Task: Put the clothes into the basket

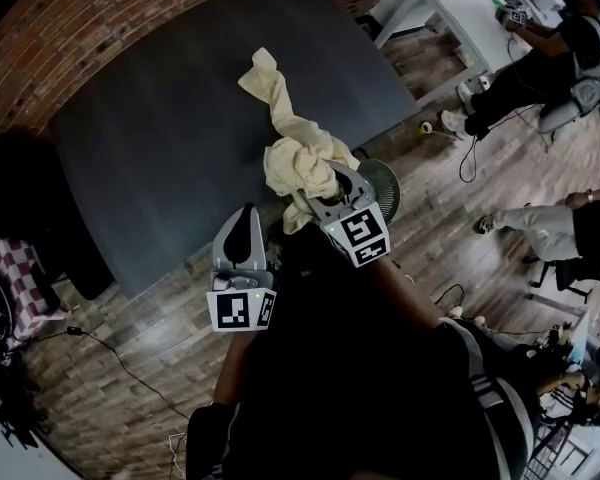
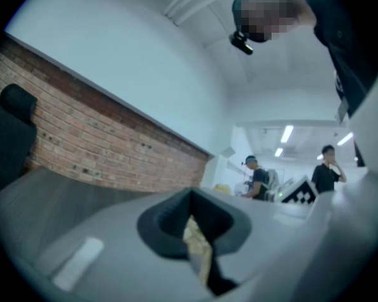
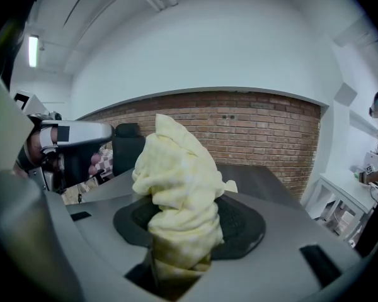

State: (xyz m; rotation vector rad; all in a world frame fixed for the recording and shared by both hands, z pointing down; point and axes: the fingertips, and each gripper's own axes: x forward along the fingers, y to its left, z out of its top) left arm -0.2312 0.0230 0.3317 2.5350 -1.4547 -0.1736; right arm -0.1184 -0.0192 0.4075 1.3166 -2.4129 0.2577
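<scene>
Clothes come down to one pale yellow garment [image 1: 298, 160]. It is bunched high in front of the right claw [image 1: 330, 180], whose jaws pinch a thick wad of it. A long tail runs on ahead of that claw across the dark table [image 1: 150, 158]. Gripping the bulk rather than a corner probably keeps the fabric gathered for carrying. The left claw [image 1: 246, 218] sits just beside it and slightly behind. Its jaws are nearly together, with a sliver of the same fabric caught in the slit, seemingly nipping a loose end. The right claw tips downward and the left points level. What looks like the basket [image 1: 384, 188] lies just past the right claw's outer side, off the table edge.
</scene>
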